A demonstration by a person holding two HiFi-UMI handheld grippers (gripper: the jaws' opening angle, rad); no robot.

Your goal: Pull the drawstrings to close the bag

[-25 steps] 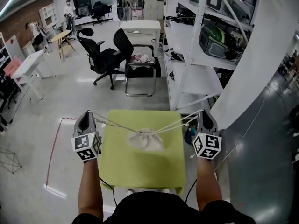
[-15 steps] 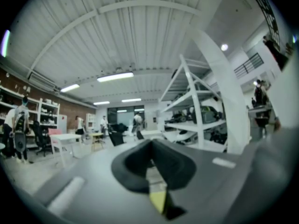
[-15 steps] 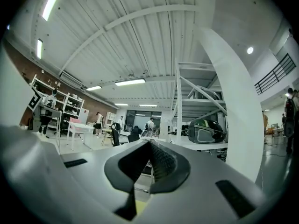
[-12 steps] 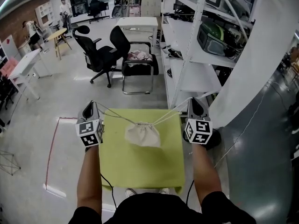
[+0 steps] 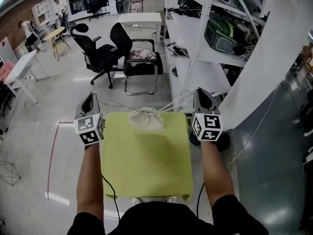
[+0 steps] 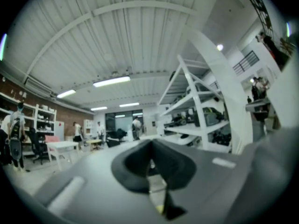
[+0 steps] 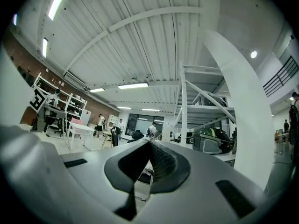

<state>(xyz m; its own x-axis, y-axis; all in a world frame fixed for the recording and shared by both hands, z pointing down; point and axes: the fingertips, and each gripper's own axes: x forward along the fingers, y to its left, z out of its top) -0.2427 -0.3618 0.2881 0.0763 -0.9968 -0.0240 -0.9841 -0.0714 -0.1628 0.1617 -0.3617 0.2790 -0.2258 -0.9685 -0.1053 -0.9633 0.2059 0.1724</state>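
Bag: we see the small pale bag lying at the far edge of the green table, with its gathered mouth turned away from us.
Drawstrings: the white drawstrings leave the mouth to both sides and cross the table's far edge. They run in straight lines towards the two tools.
Left side: our left hand-held gripper is held off the table's far left corner, pointing away from us. In its own view the jaws are pressed together. The head view shows the cord ending at its tip, so we read it as pinched there.
Right side: our right hand-held gripper is held off the far right corner. Its jaws are closed as well, and the cords lead into its tip.
Straight ahead: a metal-framed chair with pinkish cloth on its seat stands on the floor just beyond the bag. A black office chair stands to its left, and a white desk stands behind them.
Close on the right: a white rack stands near the right tool, and the cords pass in front of its lower shelf.
Floor: a line of red tape runs to the left of the table. A black cable hangs by the table's near left corner.
Far back: a few people stand among the desks.
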